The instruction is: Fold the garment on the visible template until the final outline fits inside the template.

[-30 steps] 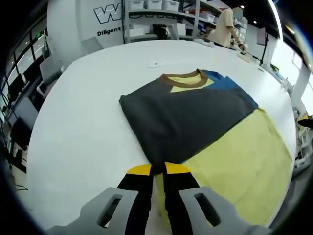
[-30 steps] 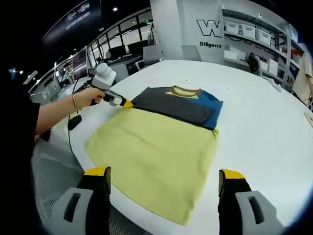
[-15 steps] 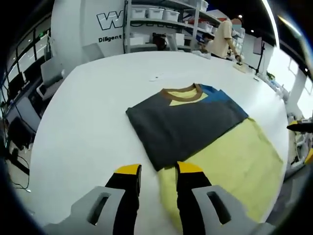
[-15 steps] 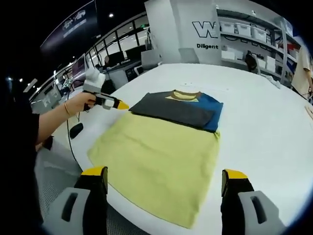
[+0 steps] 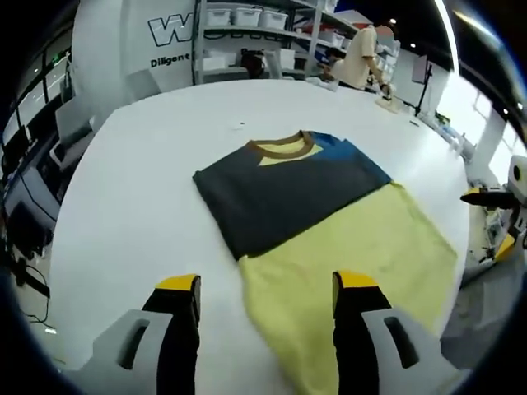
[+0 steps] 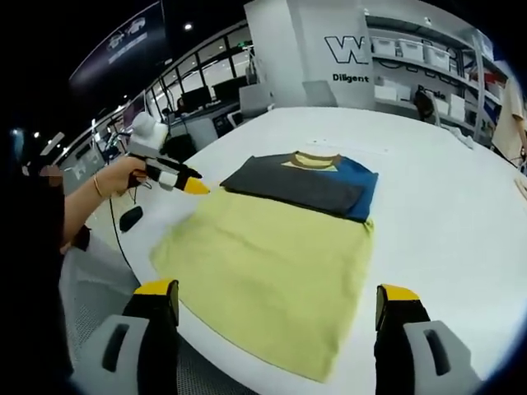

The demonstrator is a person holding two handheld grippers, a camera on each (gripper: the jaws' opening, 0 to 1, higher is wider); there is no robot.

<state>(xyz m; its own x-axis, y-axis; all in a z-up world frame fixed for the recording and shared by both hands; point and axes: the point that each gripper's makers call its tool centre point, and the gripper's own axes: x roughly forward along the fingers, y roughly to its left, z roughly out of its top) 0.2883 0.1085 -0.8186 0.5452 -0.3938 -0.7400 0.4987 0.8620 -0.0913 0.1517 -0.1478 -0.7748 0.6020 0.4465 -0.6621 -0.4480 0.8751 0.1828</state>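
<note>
A T-shirt lies flat on the round white table (image 5: 123, 189). Its yellow body (image 5: 354, 255) spreads toward the table edge. A dark grey fold (image 5: 276, 193) covers the upper part, with a blue patch (image 5: 350, 152) and a brown collar (image 5: 280, 148) at its far side. My left gripper (image 5: 265, 284) is open, its jaws over the near corner of the yellow cloth and holding nothing. My right gripper (image 6: 277, 290) is open over the shirt's hem (image 6: 272, 263), also holding nothing. In the right gripper view a hand holds the left gripper (image 6: 196, 188) just off the dark fold (image 6: 292, 185).
Shelves with white bins (image 5: 247, 25) stand behind the table, and a person in a beige shirt (image 5: 362, 58) works at a far bench. Desks and monitors (image 6: 206, 95) line one side. The table edge (image 6: 165, 329) runs close under my right gripper. The right gripper's tip (image 5: 490, 197) shows at the table's side.
My left gripper has opened, let go of the dark fold's corner and drawn back from it. The right gripper stayed open over the hem.
</note>
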